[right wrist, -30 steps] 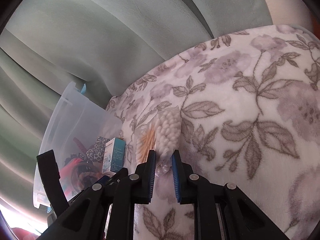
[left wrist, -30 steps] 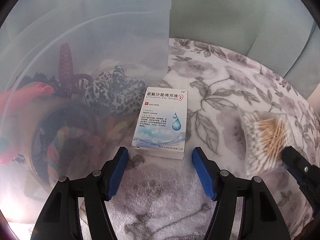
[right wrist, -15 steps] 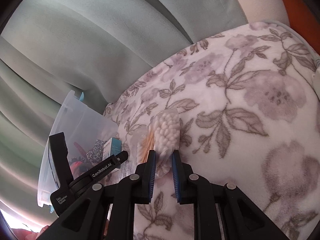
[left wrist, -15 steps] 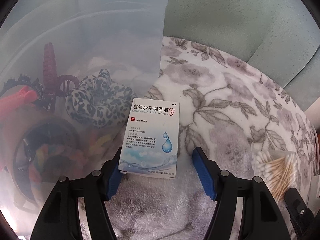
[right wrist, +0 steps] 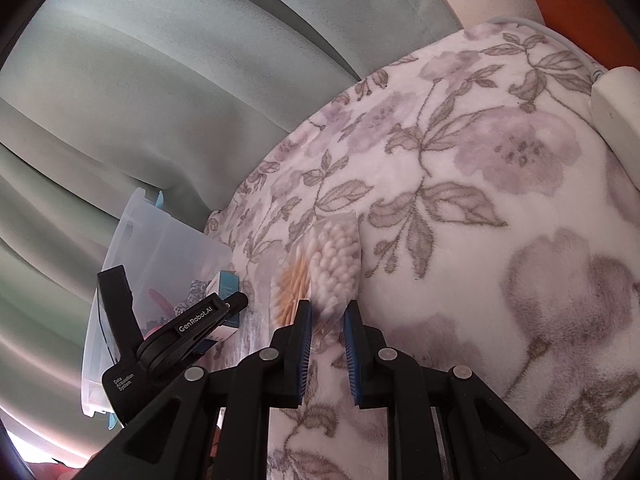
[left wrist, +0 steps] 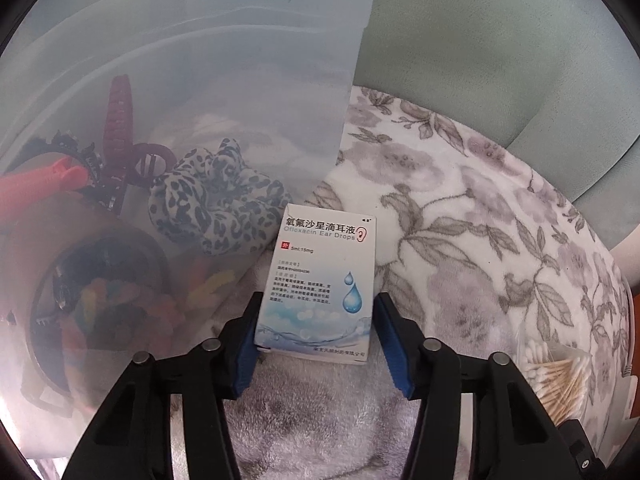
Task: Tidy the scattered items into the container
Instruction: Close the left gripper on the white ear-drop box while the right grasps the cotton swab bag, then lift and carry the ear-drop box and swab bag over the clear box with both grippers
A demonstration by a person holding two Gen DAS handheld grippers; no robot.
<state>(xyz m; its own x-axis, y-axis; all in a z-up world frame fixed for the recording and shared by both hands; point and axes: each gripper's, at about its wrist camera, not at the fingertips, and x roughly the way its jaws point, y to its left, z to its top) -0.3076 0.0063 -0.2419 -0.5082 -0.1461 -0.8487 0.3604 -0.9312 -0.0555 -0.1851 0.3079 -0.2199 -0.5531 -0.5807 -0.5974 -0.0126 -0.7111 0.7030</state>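
A white and blue ear drops box (left wrist: 324, 276) lies on the floral blanket beside the translucent plastic container (left wrist: 260, 80). My left gripper (left wrist: 316, 320) is closing on the box, and its blue pads (left wrist: 248, 344) touch the two long sides of its near end. The right gripper (right wrist: 326, 312) is shut on a clear bag of cotton swabs (right wrist: 332, 256), which also shows at the lower right of the left wrist view (left wrist: 556, 376). In the right wrist view the container (right wrist: 160, 248) stands to the left, with a black finger (right wrist: 200, 316) of the left gripper in front of it.
Inside the container lie a leopard-print scrunchie (left wrist: 216, 200), a dark red hair clip (left wrist: 118, 120) and several other small items. The floral blanket (left wrist: 460, 240) meets green upholstery (left wrist: 480, 60) behind. A white adapter with a cable (right wrist: 616, 92) sits at the blanket's right edge.
The left gripper moved forward over the box and its jaws narrowed onto the box's sides. The right gripper shifted with the swab bag still held.
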